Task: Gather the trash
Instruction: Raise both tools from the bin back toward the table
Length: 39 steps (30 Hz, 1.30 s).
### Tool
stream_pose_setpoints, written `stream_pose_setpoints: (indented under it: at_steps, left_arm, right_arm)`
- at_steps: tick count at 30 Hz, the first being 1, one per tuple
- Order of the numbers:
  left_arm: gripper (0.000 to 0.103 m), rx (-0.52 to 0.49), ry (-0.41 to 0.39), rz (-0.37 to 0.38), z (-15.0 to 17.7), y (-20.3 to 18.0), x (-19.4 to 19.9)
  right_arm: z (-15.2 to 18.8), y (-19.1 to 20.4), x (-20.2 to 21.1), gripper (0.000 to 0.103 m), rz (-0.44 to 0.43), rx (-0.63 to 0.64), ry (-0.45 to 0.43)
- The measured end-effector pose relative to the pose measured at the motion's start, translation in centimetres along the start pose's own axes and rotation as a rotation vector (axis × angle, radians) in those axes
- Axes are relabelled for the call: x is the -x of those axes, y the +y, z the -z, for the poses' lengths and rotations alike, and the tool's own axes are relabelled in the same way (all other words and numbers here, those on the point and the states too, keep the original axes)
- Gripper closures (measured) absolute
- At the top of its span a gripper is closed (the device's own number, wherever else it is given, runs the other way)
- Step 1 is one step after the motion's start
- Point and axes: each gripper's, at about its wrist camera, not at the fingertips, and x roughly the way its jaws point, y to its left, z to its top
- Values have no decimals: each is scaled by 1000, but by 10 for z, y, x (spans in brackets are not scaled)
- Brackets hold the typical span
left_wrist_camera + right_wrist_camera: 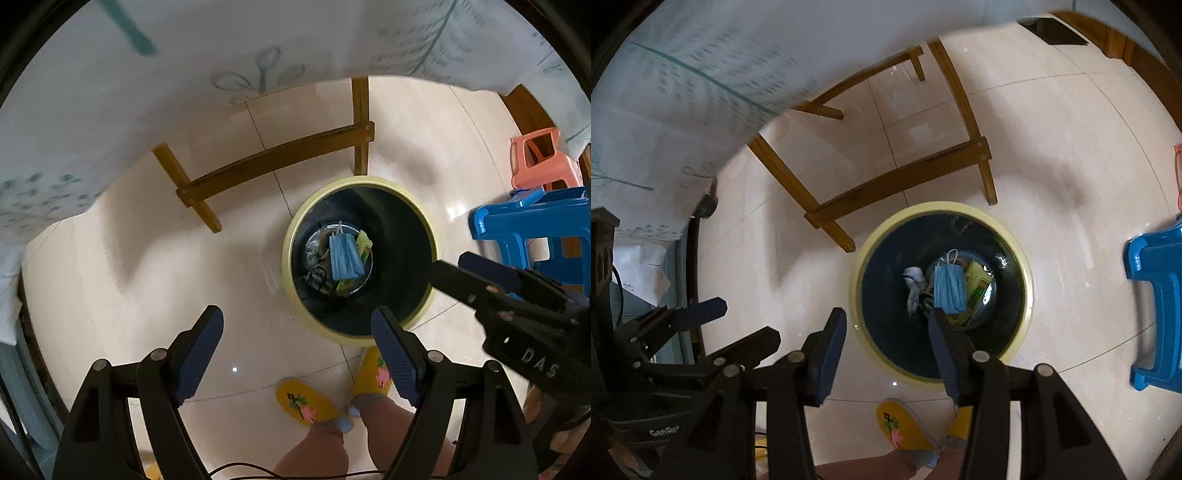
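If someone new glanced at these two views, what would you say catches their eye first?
Probably the round bin with its pale yellow rim, standing on the tiled floor by a wooden table leg, with a blue face mask lying on top of the rubbish inside. Next, the two empty, open grippers, left gripper and right gripper, above it, and the yellow slippers below.

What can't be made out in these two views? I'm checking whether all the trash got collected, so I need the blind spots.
- Left wrist view: the tabletop, hidden under the pale patterned tablecloth.
- Both views: trash beneath the blue face mask in the round yellow-rimmed bin; dark and small.
- Right wrist view: the blue plastic stool, cut off by the edge.
- Left wrist view: floor behind the open left gripper.
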Motion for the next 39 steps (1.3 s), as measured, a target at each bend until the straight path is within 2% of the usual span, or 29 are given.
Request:
stream_pose_setpoints:
  at_steps: [8,13,18,23,29,33,39]
  left_arm:
    - [22,45,-2,8,10,10,78]
    - [22,115,-37,33,13,20,150]
    - [22,170,-97,55,13,29,223]
    - [22,210,-182,67,12,38,290]
    - [22,243,-338,9,8,44,353]
    - [22,267,-437,-32,6,48,390]
    - [22,336,-506,-75,2,64,419]
  right_arm:
    - [0,28,76,56,-1,16,-27]
    - [0,52,145,56,5,31,-39]
    - [-7,81,210,56,-16,98,-65]
    - [-24,112,273,56,-38,216,-133]
    - [-49,139,326,56,-60,333,-236]
    - [-69,153,348,56,-81,406,-288]
    - [-96,178,355,56,-108,485,-305]
